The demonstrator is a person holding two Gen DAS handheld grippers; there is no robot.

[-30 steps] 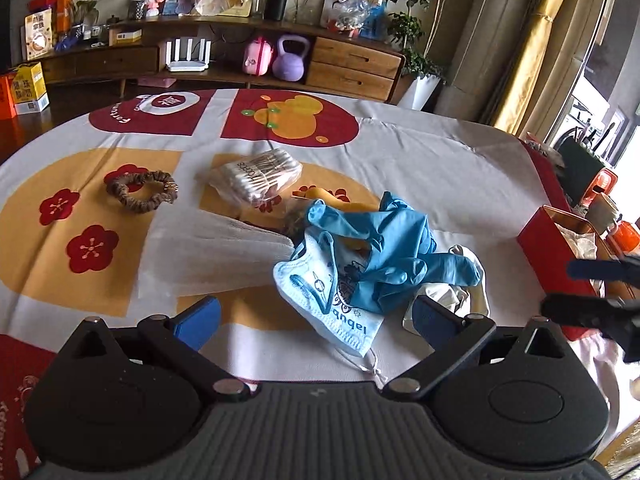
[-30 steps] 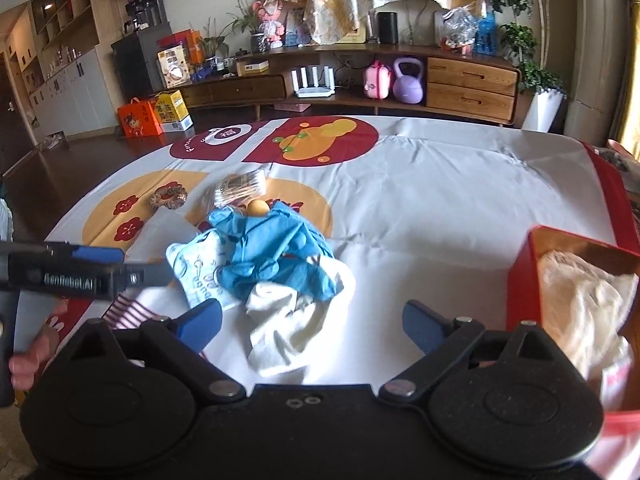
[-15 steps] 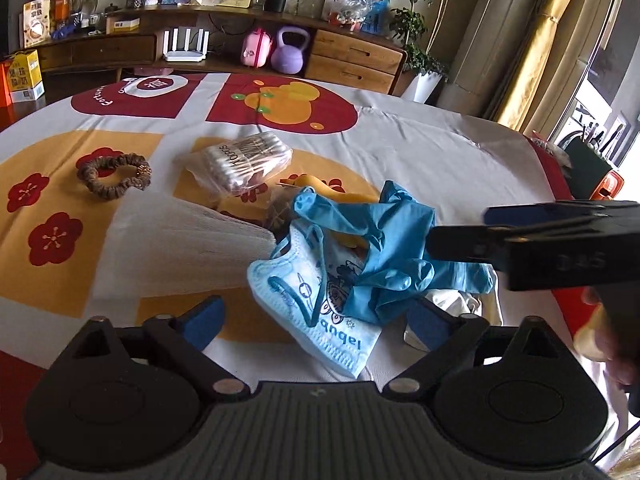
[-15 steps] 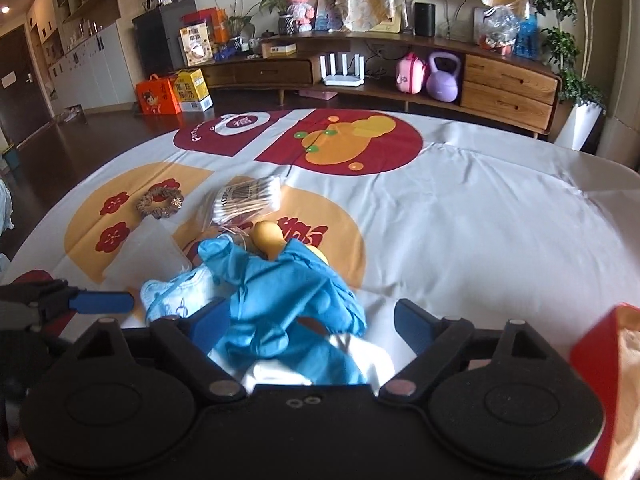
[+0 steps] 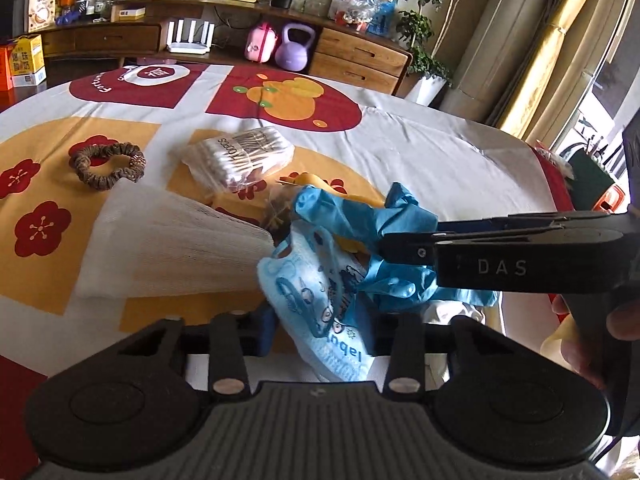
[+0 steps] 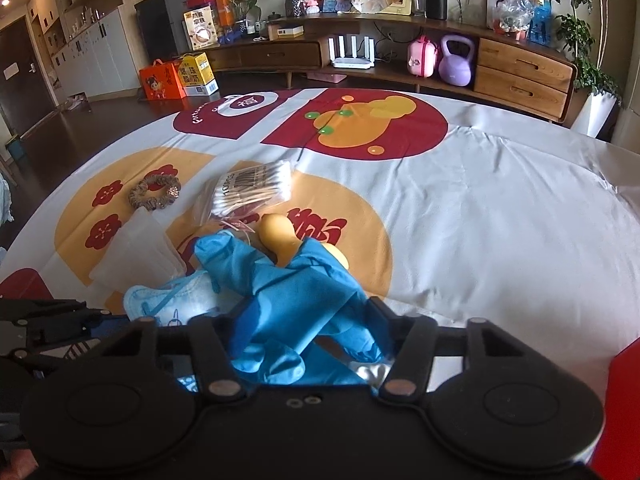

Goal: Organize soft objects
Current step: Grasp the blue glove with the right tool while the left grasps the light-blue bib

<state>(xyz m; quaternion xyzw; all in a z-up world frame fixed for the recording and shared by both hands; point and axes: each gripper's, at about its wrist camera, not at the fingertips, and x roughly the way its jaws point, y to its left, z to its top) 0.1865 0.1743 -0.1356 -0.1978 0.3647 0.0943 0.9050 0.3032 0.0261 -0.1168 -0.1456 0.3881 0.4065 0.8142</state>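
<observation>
A pile of soft things lies on the printed tablecloth (image 6: 480, 208). A light blue printed face mask (image 5: 316, 300) sits between the blue pads of my left gripper (image 5: 318, 326), whose jaws are closing and touch its edges. Crumpled blue gloves (image 6: 296, 292) fill the gap of my right gripper (image 6: 310, 322), whose jaws are also closing against them. In the left wrist view the right gripper (image 5: 386, 242) reaches in side-on from the right over the blue gloves (image 5: 360, 220). A yellow soft object (image 6: 278, 236) pokes out behind the gloves.
A folded white mesh cloth (image 5: 168, 252), a brown scrunchie (image 5: 107, 165) and a bag of cotton swabs (image 5: 244, 156) lie further back. A white cloth (image 5: 452, 312) lies under the gloves. A red box (image 6: 626, 364) stands at the right edge. A hand (image 5: 624, 320) holds the right gripper.
The right gripper swung left over the pile and down onto the blue gloves. Both grippers' jaws narrowed sharply, the left around the face mask.
</observation>
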